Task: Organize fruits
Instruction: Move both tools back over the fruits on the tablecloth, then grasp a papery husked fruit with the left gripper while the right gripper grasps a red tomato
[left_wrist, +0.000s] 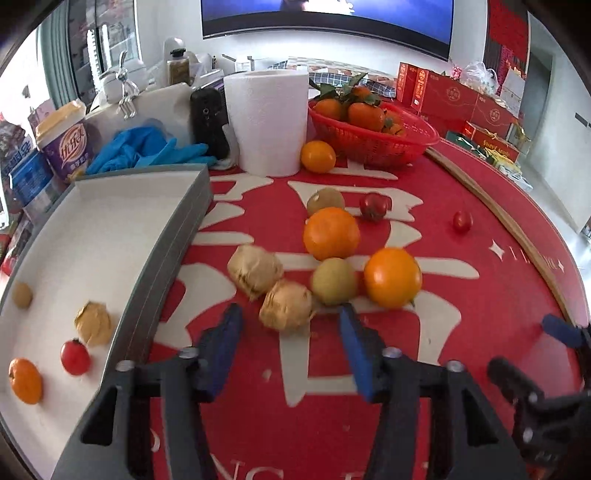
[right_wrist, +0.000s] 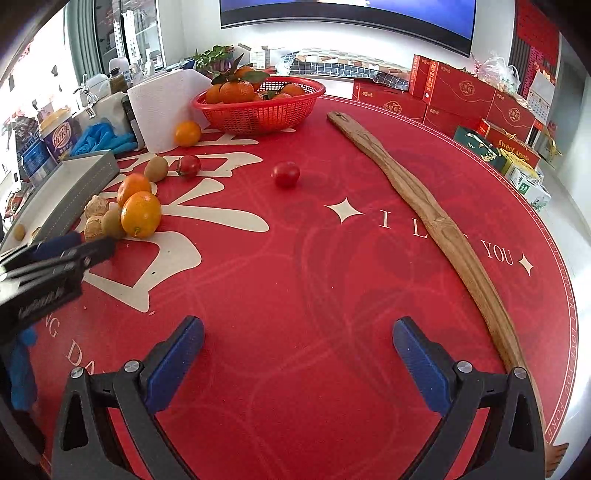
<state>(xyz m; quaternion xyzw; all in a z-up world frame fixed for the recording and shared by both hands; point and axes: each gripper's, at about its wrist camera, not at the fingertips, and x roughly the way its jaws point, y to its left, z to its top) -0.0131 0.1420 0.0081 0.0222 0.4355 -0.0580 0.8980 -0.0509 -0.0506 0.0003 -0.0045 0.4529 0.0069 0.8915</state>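
My left gripper (left_wrist: 290, 317) is open, its blue fingers either side of a tan wrinkled fruit (left_wrist: 286, 304) on the red mat. Beside it lie a second tan fruit (left_wrist: 255, 271), two oranges (left_wrist: 392, 277) (left_wrist: 331, 233), two green kiwis (left_wrist: 334, 281) (left_wrist: 325, 199) and two tomatoes (left_wrist: 373, 206) (left_wrist: 462, 220). The grey tray (left_wrist: 166, 254) at left holds an orange (left_wrist: 25, 380), a tomato (left_wrist: 75, 357), a tan fruit (left_wrist: 93, 323) and a small brown fruit (left_wrist: 22, 294). My right gripper (right_wrist: 297, 332) is open and empty over bare mat, well short of a tomato (right_wrist: 285, 174).
A red basket (left_wrist: 373, 138) of leafy oranges stands at the back, with a lone orange (left_wrist: 317, 156) and a paper towel roll (left_wrist: 266, 122) next to it. Blue gloves (left_wrist: 147, 149), a cup (left_wrist: 64, 146) and bottles crowd the back left. A long wooden stick (right_wrist: 436, 225) lies along the right.
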